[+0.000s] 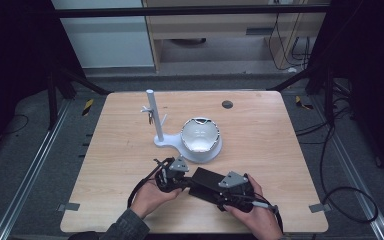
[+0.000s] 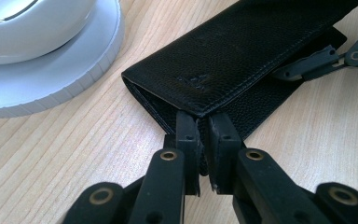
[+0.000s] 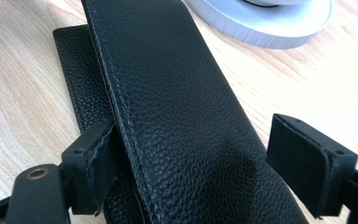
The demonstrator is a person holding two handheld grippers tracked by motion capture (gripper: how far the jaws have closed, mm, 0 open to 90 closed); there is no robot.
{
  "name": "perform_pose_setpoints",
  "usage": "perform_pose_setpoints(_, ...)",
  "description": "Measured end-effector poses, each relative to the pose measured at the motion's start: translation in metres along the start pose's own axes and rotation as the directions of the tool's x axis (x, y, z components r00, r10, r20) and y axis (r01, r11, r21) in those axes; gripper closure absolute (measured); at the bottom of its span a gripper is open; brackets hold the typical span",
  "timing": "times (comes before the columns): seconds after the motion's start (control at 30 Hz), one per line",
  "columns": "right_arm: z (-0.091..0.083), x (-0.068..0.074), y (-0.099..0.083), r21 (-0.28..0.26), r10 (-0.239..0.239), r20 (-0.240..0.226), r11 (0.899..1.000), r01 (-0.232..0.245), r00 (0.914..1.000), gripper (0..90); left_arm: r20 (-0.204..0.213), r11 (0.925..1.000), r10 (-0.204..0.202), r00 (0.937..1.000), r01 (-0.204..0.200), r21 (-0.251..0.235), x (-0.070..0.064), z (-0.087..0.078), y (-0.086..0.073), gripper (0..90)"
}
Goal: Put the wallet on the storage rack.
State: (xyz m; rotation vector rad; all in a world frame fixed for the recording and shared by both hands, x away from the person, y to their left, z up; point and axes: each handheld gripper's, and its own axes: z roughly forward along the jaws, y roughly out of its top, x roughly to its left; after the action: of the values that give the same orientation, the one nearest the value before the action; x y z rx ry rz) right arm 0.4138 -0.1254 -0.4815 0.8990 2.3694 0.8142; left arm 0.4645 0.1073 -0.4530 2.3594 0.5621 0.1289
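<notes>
Holding both grippers low at the near table (image 1: 120, 150) edge, you flank the black wallet (image 1: 207, 181), its long axis running left-far to right-near. Left gripper (image 2: 204, 135) pinches the wallet's corner, jaws nearly closed. Right gripper (image 3: 209, 163) straddles the other end, jaws wide apart. Embossed mark unreadable.
</notes>
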Motion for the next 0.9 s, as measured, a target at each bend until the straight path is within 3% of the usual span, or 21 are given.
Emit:
perform_pose_setpoints(0.63,0.0014,0.0017,-0.0028,0.004,0.0,0.009,1.0,0.0,1.0,20.8,-0.001,1.0,0.001,1.0,-0.001,-0.005,0.0001,-0.0013,0.0035,83.8)
perform_pose_setpoints(0.9,0.001,0.0013,-0.0026,-0.003,-0.005,0.02,1.0,0.005,0.9998,29.1,-0.001,1.0,0.002,1.0,-0.002,-0.003,0.0009,-0.002,0.005,83.8)
